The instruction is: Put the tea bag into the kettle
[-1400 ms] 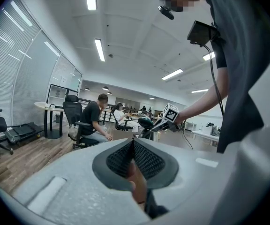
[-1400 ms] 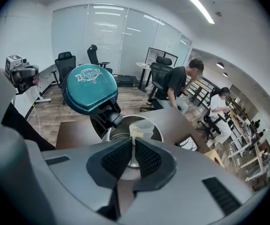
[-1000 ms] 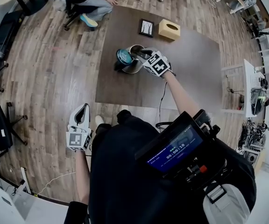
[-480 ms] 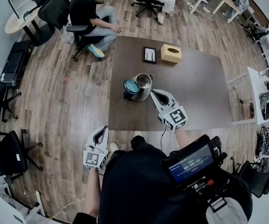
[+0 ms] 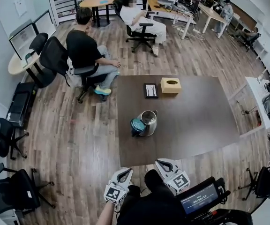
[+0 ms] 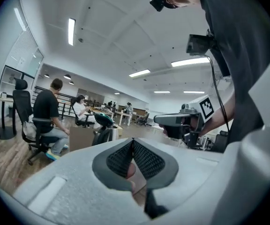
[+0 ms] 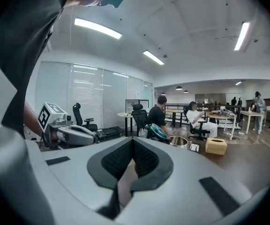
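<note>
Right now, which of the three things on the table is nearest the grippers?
The steel kettle with the teal lid; the tan box and black frame lie farther back.

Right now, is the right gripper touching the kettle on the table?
Apart. The head view shows the right gripper held near the person's body, with bare table between it and the kettle.

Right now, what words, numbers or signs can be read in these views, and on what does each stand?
Nothing reads clearly.
Screen on the person's rig: pale digits, too small to read.
Framed card: print too small to read.
Left gripper and right gripper: square black-and-white markers, no letters.
</note>
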